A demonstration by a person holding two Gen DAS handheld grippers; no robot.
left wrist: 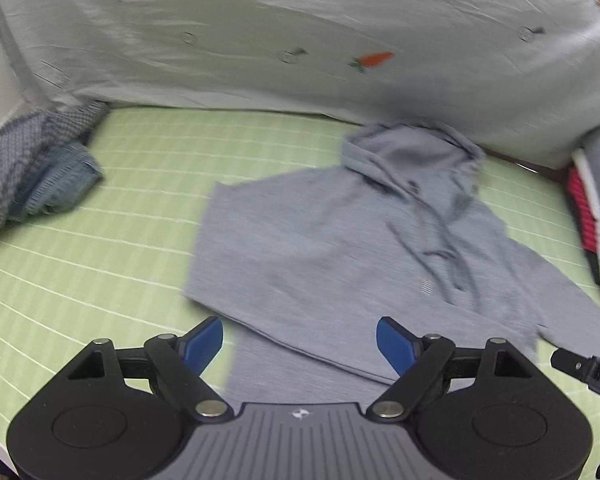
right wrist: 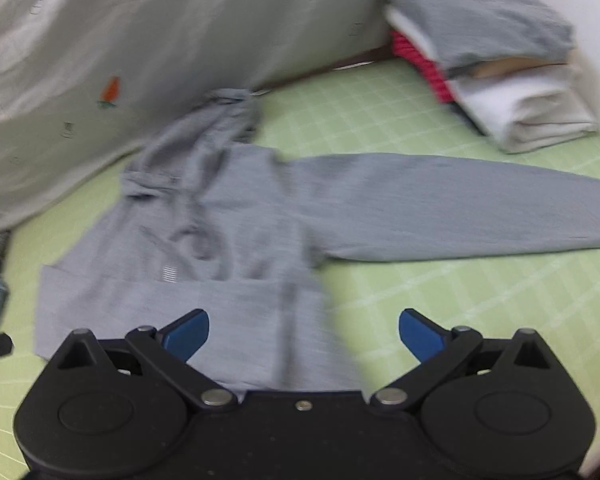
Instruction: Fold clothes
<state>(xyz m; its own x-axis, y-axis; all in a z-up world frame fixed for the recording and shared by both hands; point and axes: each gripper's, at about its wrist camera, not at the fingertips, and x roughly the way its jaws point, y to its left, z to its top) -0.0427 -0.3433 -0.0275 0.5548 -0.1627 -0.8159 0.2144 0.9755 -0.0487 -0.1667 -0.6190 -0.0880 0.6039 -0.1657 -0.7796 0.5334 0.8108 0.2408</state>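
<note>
Grey and soft-looking, a hoodie (left wrist: 340, 232) lies spread on a bed covered with a green checked sheet (left wrist: 112, 216), its hood (left wrist: 412, 152) toward the far edge where a pale quilt printed with small carrots (left wrist: 300, 32) rises like a wall. From the right wrist view, one long sleeve (right wrist: 460, 208) stretches out flat toward the right edge of the bed, while the other side of the garment looks already folded in across the body. A small pale striped mark (right wrist: 170, 273) shows on the chest, and the drawstrings are blurred.

Both tools are empty. The left gripper (left wrist: 300, 340) hovers over the near hem of the hoodie with its blue-tipped fingers (left wrist: 204, 340) spread wide, touching no cloth as far as the pictures show. The right gripper (right wrist: 304, 334) also stands wide apart above the near hem, at the hoodie's right lower corner, holding nothing.

At the far left corner of the bed sits a crumpled heap of blue-checked and denim clothes (left wrist: 36, 168). At the far right corner rests a stack of folded clothes (right wrist: 496, 68): grey on top, then white and red-striped layers beneath.
</note>
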